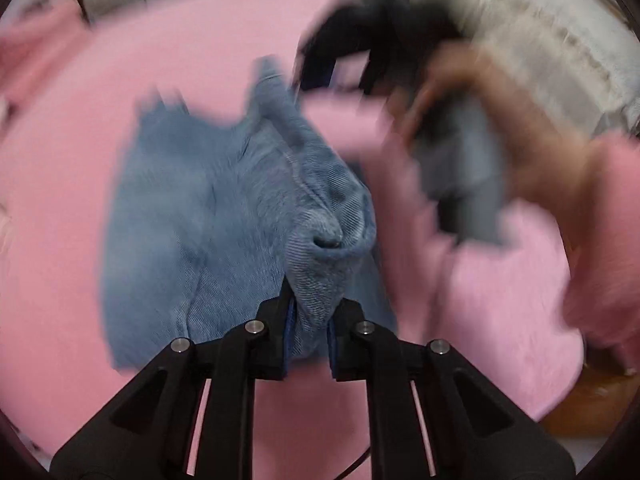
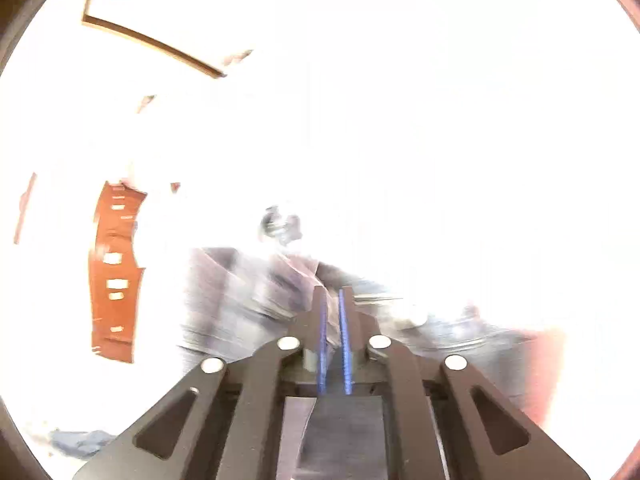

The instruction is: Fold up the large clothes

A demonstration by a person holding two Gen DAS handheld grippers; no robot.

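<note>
Black linkages of the left gripper [image 1: 311, 334] fill the 6 o'clock edge of the left wrist view, and its blue-padded fingers [image 1: 289, 320] are clamped on a bunched fold of blue denim. That fold belongs to the jeans [image 1: 192, 216], which rise from the pinch toward 12 o'clock and spread out to 9 o'clock over a pink bed cover [image 1: 72, 184]. The cloth is smeared by motion, so its seams are only clear close to the fingers.

At 2 o'clock in this same view the right gripper [image 1: 320, 70] appears as a dark blur held by a hand [image 1: 448, 92] with a pink sleeve [image 1: 600, 216] behind it. Its tips meet the far upper corner of the jeans, though the blur hides exactly how.

Turning to the right wrist view, almost everything is washed out to white. Only this view shows the right gripper [image 2: 333, 320] up close: its blue-lined fingers [image 2: 322, 340] stand nearly together with a thin strip of greyish, blurred cloth [image 2: 248, 292] between them, so they appear closed on fabric. That cloth streams off toward 10 o'clock. An orange-brown wooden panel [image 2: 114, 272] stands at 9 o'clock, and a dark wooden frame edge [image 2: 156, 46] runs across at 11 o'clock. A scrap of blue fabric [image 2: 80, 442] shows at 7 o'clock. The pink bed cover, plain in the left view, is only a reddish smear at 4 o'clock here.
</note>
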